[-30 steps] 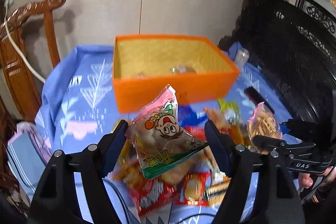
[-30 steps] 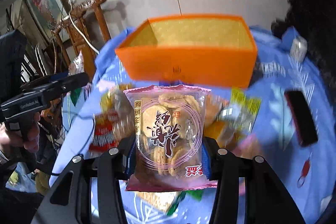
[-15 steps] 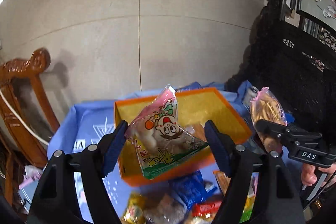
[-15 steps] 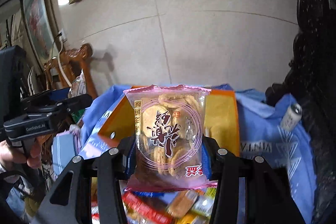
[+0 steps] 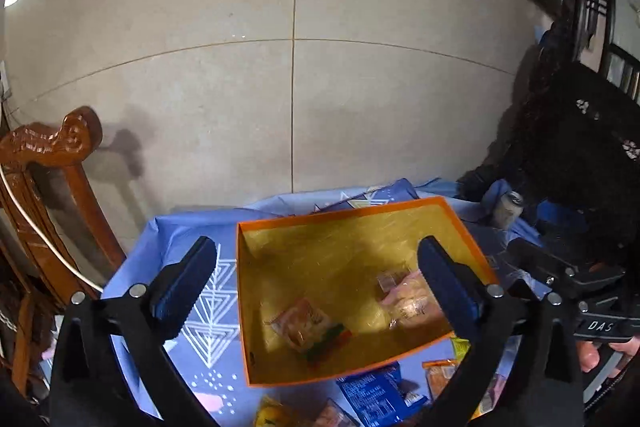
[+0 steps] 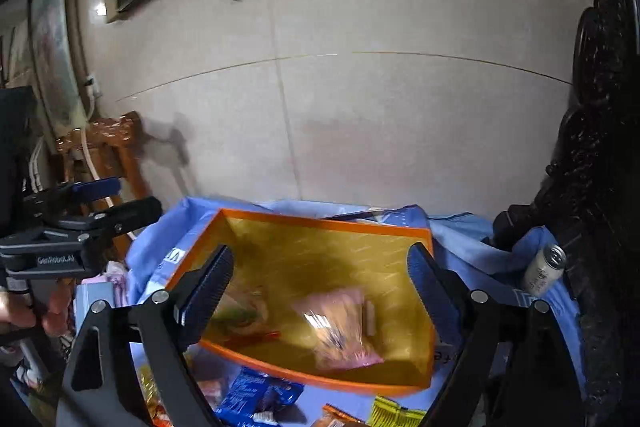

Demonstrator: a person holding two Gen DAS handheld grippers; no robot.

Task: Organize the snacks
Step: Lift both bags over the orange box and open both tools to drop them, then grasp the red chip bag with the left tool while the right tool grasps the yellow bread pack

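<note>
left gripper (image 5: 316, 277): wide apart, holding nothing, above the orange box (image 5: 320, 378) | right gripper (image 6: 320, 287): wide apart, holding nothing | pink snack bag (image 6: 340, 327) and green snack bag (image 5: 308, 327) lie inside box | more snacks (image 5: 376, 397) wait on blue cloth (image 5: 200, 307)

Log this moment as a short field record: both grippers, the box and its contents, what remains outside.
left gripper: open, empty, above the orange box
right gripper: open, empty, above the same box
box contents: green-edged snack packet and pink cracker packet, lying apart on the yellow floor; one more small item beside the pink one, too blurred to name
outside the box: blue snack packet and a yellow packet on the blue tablecloth
other: drink can to the right of the box
</note>
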